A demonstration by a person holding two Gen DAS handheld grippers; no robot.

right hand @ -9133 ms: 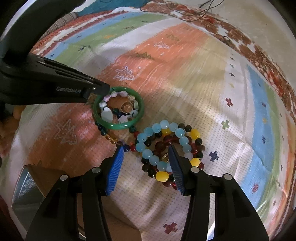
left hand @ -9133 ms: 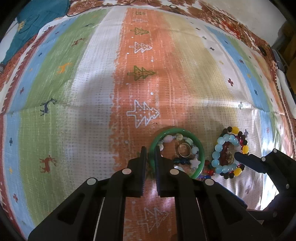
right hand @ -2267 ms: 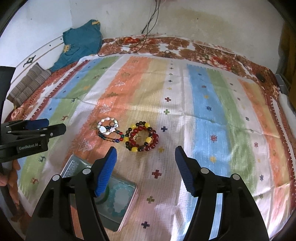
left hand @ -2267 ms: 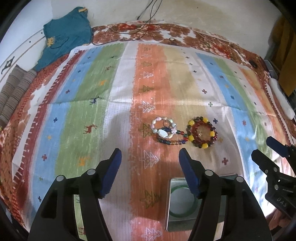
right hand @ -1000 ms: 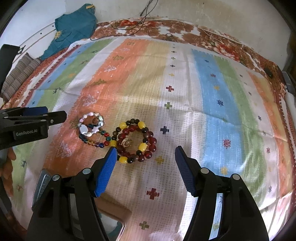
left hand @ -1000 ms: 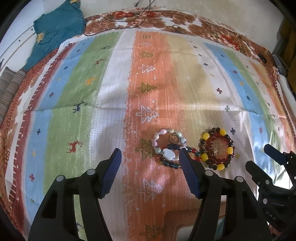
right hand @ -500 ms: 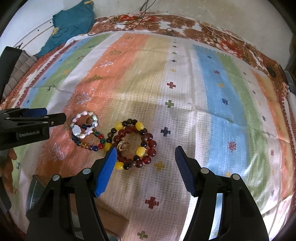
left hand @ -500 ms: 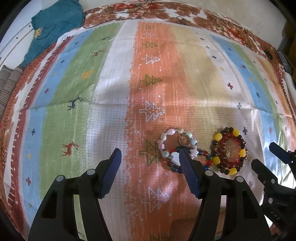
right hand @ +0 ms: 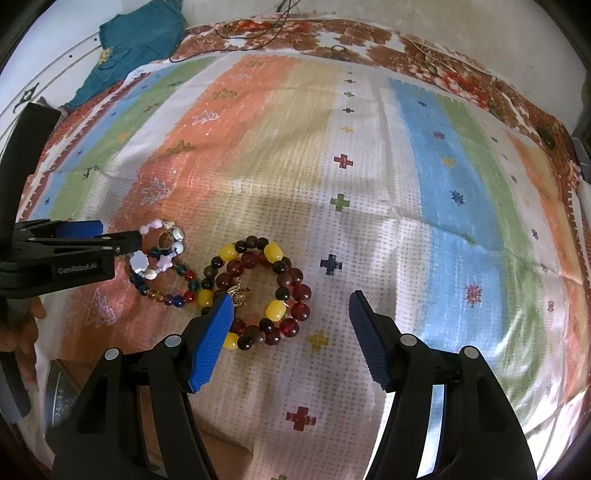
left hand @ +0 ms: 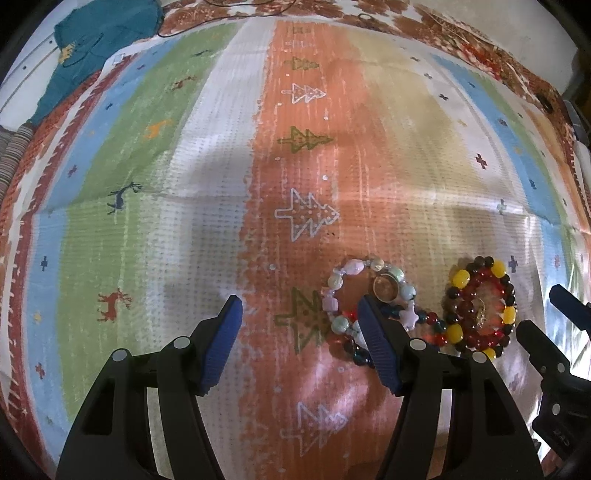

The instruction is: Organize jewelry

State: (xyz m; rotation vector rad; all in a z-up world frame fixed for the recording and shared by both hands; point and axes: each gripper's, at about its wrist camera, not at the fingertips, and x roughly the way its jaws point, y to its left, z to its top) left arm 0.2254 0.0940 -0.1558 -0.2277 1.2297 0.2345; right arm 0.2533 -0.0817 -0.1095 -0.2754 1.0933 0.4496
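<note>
A pastel bead bracelet [left hand: 338, 282] with a metal ring [left hand: 386, 287] inside it lies on the striped cloth, overlapping a dark multicoloured bead strand [left hand: 430, 325]. Beside it on the right lies a pile of red, brown and yellow bead bracelets [left hand: 480, 306]. My left gripper [left hand: 299, 332] is open and empty, low over the cloth, its right finger next to the pastel bracelet. My right gripper [right hand: 290, 332] is open and empty, its left finger over the near edge of the red and yellow pile [right hand: 258, 291]. The pastel bracelet [right hand: 159, 245] also shows in the right wrist view.
The corner of a metal tin [right hand: 59, 391] shows at the lower left of the right wrist view. A teal garment [left hand: 96, 44] lies at the far left edge of the cloth. Cables [right hand: 258, 22] lie along the far edge by the wall.
Both grippers have moved forward and lower toward the jewelry, staying open. Earlier the green bangle and light blue bracelet left the pile; they showed in the tin 2.3 s ago.
</note>
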